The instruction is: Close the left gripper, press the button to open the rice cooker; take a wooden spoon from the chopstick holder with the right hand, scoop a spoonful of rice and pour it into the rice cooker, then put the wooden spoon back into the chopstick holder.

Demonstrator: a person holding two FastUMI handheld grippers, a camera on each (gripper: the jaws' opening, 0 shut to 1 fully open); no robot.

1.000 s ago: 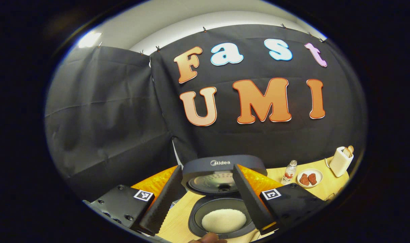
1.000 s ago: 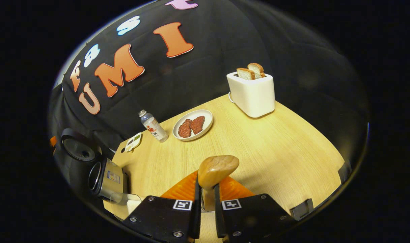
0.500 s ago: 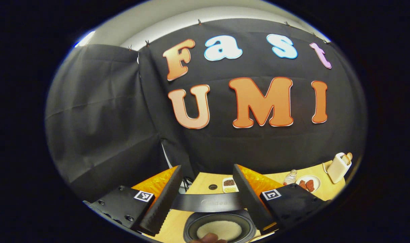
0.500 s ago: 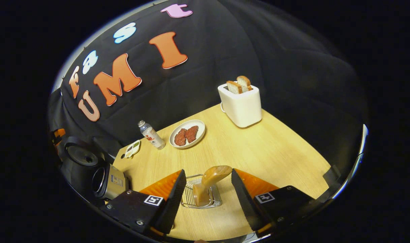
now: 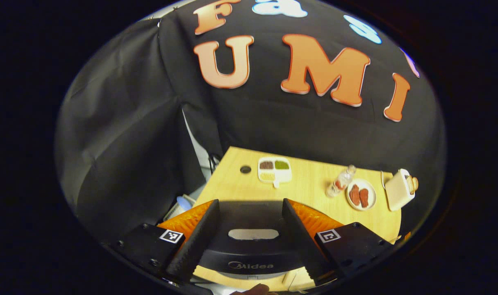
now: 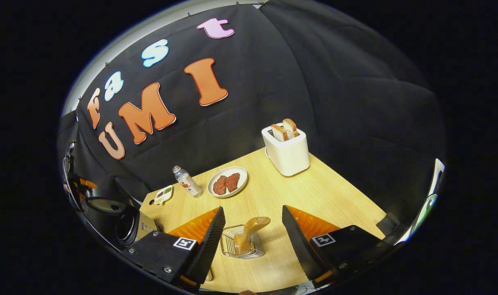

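Since the earlier pictures, the dark grey rice cooker lid (image 5: pixel 249 246) has come down and now lies shut, and the right gripper (image 6: pixel 251 233) has let go of the wooden spoon and drawn back from it.

Nearest in the left gripper view, the left gripper (image 5: pixel 251 241) has its two fingers spread wide apart above the closed lid, holding nothing. Farther on the light wooden desk (image 5: pixel 310 192) lies a small white divided dish (image 5: pixel 274 169) near the far left corner, then a clear plastic bottle (image 5: pixel 339 182) and a white plate with two red pieces (image 5: pixel 360 194), and a white toaster with bread (image 5: pixel 399 189) at the far right.

In the right gripper view, the right gripper also stands wide open and empty. Between its fingers, a little beyond, the wooden spoon (image 6: pixel 249 233) leans in the wire chopstick holder (image 6: pixel 238 249), which stands near the front edge of the desk.
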